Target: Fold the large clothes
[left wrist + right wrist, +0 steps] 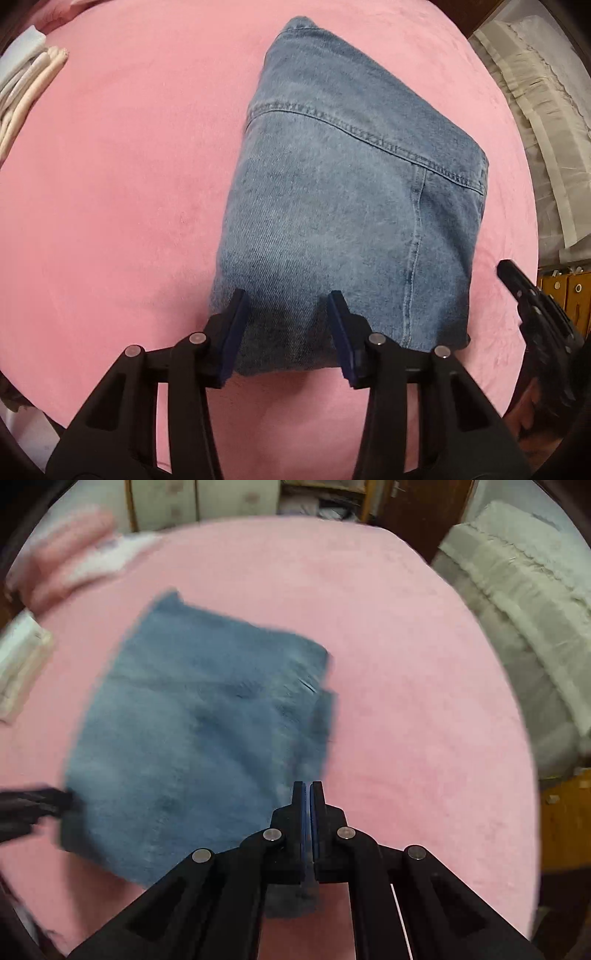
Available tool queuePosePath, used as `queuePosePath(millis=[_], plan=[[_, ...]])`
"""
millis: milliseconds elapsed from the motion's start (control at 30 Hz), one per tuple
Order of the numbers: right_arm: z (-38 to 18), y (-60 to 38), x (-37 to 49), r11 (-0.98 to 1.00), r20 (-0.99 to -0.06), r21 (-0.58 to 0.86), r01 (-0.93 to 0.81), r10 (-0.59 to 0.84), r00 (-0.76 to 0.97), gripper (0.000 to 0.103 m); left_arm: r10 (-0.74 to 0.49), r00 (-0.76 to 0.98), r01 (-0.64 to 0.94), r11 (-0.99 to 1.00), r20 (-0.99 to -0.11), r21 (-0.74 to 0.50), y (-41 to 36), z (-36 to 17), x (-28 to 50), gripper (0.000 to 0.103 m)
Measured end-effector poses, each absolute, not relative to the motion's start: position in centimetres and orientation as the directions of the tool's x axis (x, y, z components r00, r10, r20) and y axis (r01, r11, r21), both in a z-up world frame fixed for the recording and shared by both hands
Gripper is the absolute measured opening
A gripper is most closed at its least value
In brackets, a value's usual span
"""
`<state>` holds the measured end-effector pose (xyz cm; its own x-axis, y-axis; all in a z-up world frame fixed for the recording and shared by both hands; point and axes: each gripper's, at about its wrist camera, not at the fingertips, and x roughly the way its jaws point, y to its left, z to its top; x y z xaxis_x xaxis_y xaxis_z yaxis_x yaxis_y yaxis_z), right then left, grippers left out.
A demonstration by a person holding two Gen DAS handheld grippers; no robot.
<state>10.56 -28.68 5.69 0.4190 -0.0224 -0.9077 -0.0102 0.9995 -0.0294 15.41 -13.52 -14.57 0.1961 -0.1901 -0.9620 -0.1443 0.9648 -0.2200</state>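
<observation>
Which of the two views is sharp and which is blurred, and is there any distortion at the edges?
Left wrist view: sharp, the stitching on the folded jeans reads clearly. Right wrist view: motion-blurred, the jeans smeared, though the right hand-held gripper stays crisp. Both views: fisheye bending, the pink bedcover curving, dark corners.

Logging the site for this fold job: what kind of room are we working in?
Probably a bedroom at home: the folded jeans lie on a pink plush bed cover, folded laundry is stacked at its edge, and pale bedding sits beside it.
</observation>
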Motion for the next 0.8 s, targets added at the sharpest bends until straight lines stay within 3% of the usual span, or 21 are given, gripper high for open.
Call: queuePosePath(millis=[133, 167, 200, 267, 500, 633, 733, 800], plan=[[4.4, -25.9, 10.9, 0.952, -0.908, 0.297, -0.073, 0.305, 0.287, 0.002, -0.126, 0.224, -0.091, 0.984, -0.966, -0.15, -14.7, -14.4, 14.5, 0.014], [3.7, -25.1, 10.9, 0.933, -0.897, 0.354, -0.072, 0.36, 0.257, 0.002, -0.142, 0.229, -0.076, 0.984, -0.963, -0.163, -14.9, -14.4, 14.4, 0.002], [2.7, -24.2, 11.0, 0.92, -0.892, 0.387, -0.061, 0.39, 0.23, 0.002, -0.195, 0.231, -0.053, 0.976, -0.953, -0.213, -15.1, -14.2, 14.4, 0.0], [0.6, -23.2, 11.1, 0.906, -0.889, 0.424, -0.022, 0.42, 0.179, 0.002, -0.245, 0.23, -0.026, 0.966, -0.942, -0.257, -15.5, -14.0, 14.5, 0.0], [-3.6, -23.4, 10.2, 0.861, -0.864, 0.497, 0.105, 0.48, 0.152, 0.001, -0.188, 0.175, -0.016, 0.981, -0.966, -0.194, -17.0, -16.5, 16.3, 0.0], [-3.9, -24.8, 10.1, 0.901, -0.896, 0.427, 0.075, 0.411, 0.167, 0.0, -0.177, 0.173, -0.002, 0.984, -0.969, -0.18, -17.5, -16.5, 16.8, 0.0], [-5.9, -26.1, 10.0, 0.972, -0.972, 0.199, 0.122, 0.18, 0.152, 0.0, -0.153, 0.165, 0.014, 0.988, -0.974, -0.153, -17.8, -16.1, 16.9, 0.0], [-6.1, -28.3, 9.0, 0.944, -0.95, 0.288, 0.161, 0.261, 0.171, 0.0, -0.144, 0.16, 0.019, 0.99, -0.977, -0.142, -17.8, -15.9, 16.9, 0.0]])
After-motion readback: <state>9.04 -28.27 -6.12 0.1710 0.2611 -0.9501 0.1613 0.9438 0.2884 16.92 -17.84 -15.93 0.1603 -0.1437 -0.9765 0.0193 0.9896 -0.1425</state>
